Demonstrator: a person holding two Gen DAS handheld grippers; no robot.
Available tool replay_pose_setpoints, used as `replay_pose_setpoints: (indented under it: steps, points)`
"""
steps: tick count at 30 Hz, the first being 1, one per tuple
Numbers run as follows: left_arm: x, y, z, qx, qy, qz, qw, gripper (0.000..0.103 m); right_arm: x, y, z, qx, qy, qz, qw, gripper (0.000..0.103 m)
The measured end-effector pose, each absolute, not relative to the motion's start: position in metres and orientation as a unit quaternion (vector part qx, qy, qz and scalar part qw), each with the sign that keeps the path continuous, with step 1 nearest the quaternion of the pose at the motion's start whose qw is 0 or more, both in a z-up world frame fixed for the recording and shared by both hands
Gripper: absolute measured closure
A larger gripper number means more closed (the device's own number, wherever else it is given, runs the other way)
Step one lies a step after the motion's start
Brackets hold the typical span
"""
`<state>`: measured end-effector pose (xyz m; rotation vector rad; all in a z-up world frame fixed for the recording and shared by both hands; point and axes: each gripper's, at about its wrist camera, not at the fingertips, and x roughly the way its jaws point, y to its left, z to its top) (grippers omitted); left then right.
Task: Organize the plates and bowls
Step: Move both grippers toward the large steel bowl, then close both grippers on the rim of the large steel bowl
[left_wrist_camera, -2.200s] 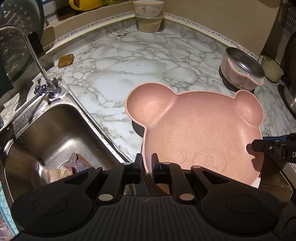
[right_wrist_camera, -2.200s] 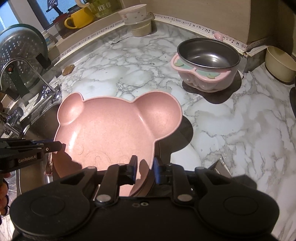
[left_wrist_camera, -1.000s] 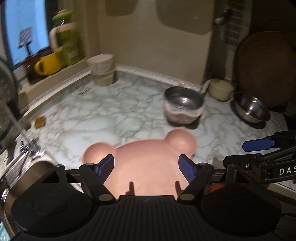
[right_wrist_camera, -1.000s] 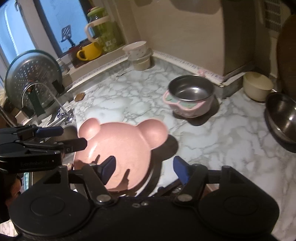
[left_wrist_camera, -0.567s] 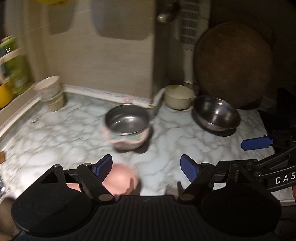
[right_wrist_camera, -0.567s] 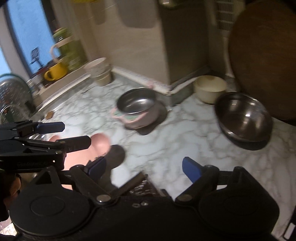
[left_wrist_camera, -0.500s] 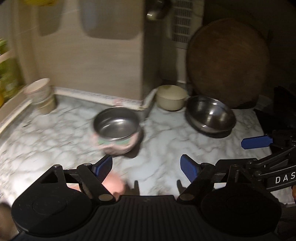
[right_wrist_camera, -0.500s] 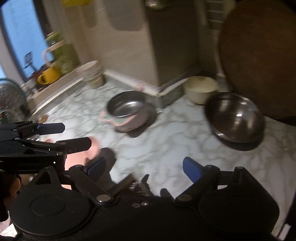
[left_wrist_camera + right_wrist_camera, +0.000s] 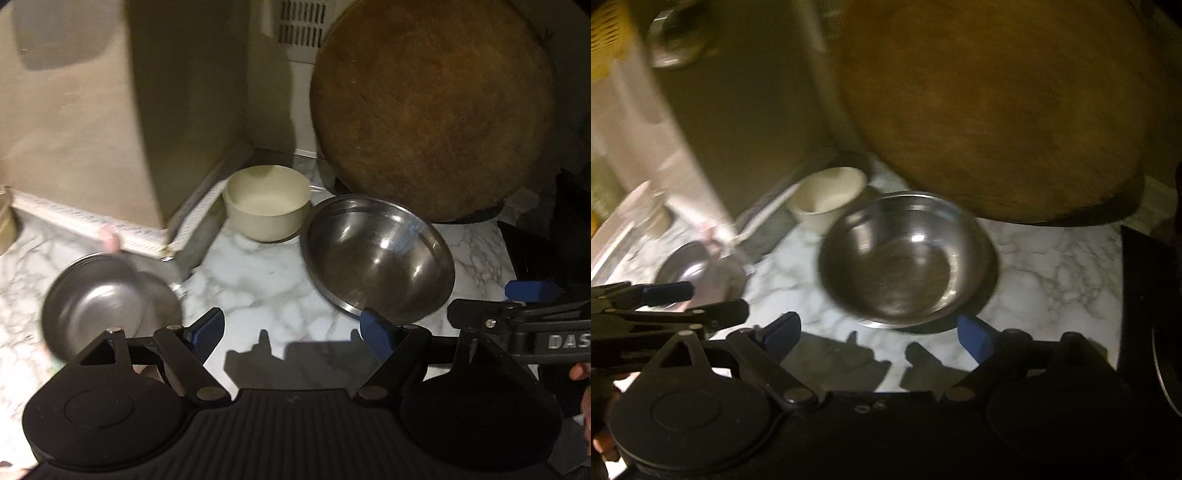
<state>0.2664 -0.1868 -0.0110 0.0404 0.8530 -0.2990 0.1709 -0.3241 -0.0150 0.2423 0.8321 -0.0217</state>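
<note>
Left wrist view: both tongs, left [image 9: 291,332] and right [image 9: 882,332], are seen released and empty, so a reach for the steel bowl [image 9: 376,258] is judged to be in hand. It sits on the marble bench [image 9: 258,288], right of the cream bowl [image 9: 267,201] and near of the leaning wooden board [image 9: 432,107]. A rim grasp is called for next; room lies on the near side, while the board crowds the far edge.

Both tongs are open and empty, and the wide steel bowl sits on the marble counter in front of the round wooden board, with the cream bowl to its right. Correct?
Not quite. The small cream bowl sits to the left of the wide steel bowl, toward the wall corner, not to its right; the left wrist view shows it clearly. The rest holds: both the left tongs and right tongs are open and empty, and the round wooden board stands behind.
</note>
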Motion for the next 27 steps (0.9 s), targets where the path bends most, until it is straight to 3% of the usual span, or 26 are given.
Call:
replay_pose_setpoints:
  steps: [6,16,19,22,25,27]
  points:
    - [0.309,-0.212,-0.032,0.013,0.436,-0.144,0.888,0.022,0.203,-0.352,-0.039,0.142,0.427,-0.045,0.892,0.012]
    - [0.363,-0.231,-0.065,0.013,0.464,-0.117,0.878,0.024,0.254,-0.39,-0.072,0.162,0.464,-0.079,0.867,0.038]
    - [0.373,-0.234,-0.07,0.014,0.47,-0.118,0.874,0.041,0.26,-0.398,-0.076,0.167,0.467,-0.081,0.864,0.045]
    - [0.38,-0.235,-0.075,0.012,0.474,-0.116,0.873,0.047,0.264,-0.401,-0.079,0.168,0.47,-0.081,0.863,0.057]
    - [0.386,-0.236,-0.081,0.013,0.485,-0.117,0.867,0.067,0.265,-0.402,-0.079,0.163,0.473,-0.08,0.862,0.068]
    - [0.388,-0.236,-0.084,0.011,0.488,-0.115,0.865,0.07,0.265,-0.402,-0.08,0.161,0.476,-0.078,0.861,0.073]
